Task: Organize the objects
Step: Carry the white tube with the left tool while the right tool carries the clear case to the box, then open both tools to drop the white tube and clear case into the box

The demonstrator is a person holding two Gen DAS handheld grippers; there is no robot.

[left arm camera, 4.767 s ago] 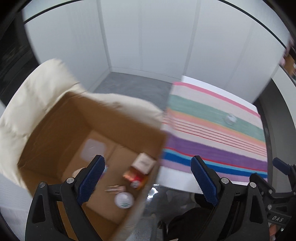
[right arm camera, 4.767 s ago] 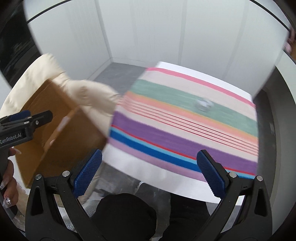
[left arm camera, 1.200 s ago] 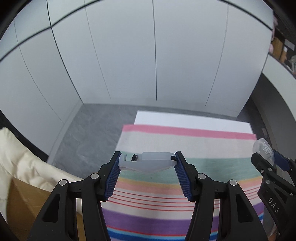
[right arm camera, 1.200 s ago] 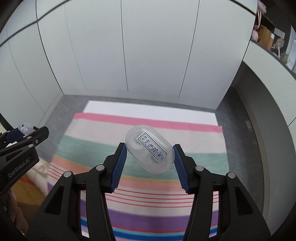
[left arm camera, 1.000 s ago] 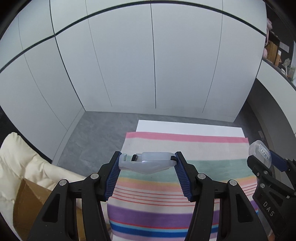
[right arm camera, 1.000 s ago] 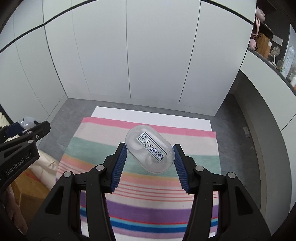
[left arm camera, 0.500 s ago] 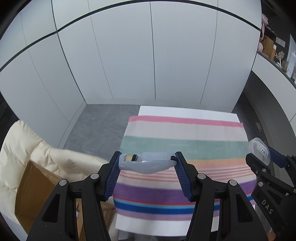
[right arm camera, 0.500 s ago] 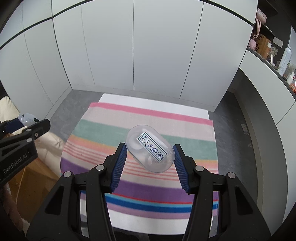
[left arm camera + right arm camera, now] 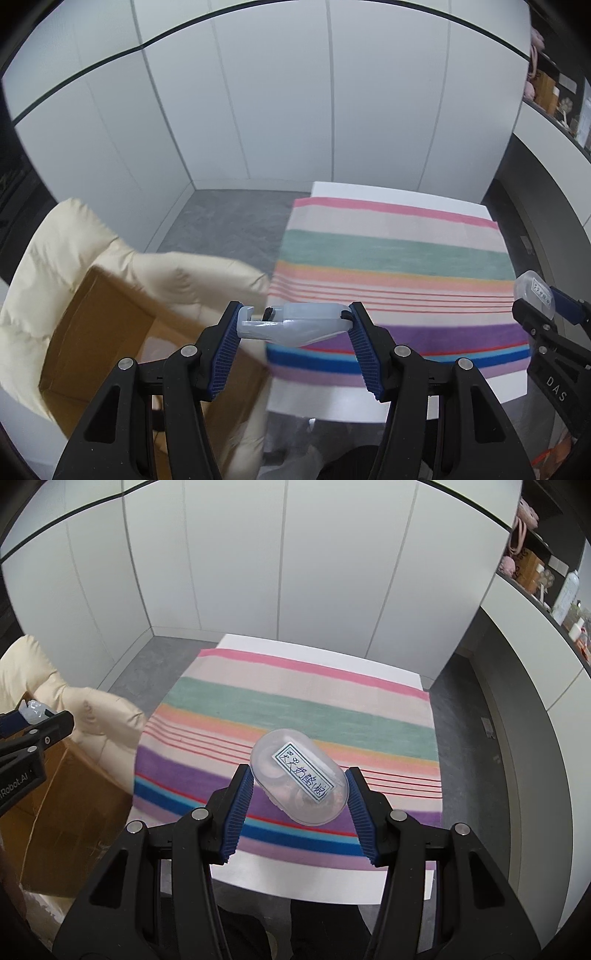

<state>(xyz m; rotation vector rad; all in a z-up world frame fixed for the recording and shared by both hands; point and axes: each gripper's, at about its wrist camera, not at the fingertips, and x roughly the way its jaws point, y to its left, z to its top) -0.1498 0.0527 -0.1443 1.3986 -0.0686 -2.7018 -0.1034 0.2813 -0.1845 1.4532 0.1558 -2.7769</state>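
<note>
My left gripper (image 9: 293, 325) is shut on a translucent white plastic case half (image 9: 295, 323), held in the air between the cardboard box (image 9: 107, 325) and the striped cloth (image 9: 391, 273). My right gripper (image 9: 299, 790) is shut on a clear oval plastic lid (image 9: 300, 781) with a white handwritten label, held above the front part of the striped cloth (image 9: 295, 709). The box also shows at the left of the right wrist view (image 9: 62, 808). What lies inside the box is hidden.
The striped cloth covers a white table (image 9: 332, 882). The box rests on a cream padded chair (image 9: 85, 243) left of the table. White cabinet doors (image 9: 258, 561) stand behind. A grey counter with shelves (image 9: 532, 602) runs along the right.
Both grippers have pulled back and left from over the table, each still holding its piece. The box and chair have come further into the left wrist view.
</note>
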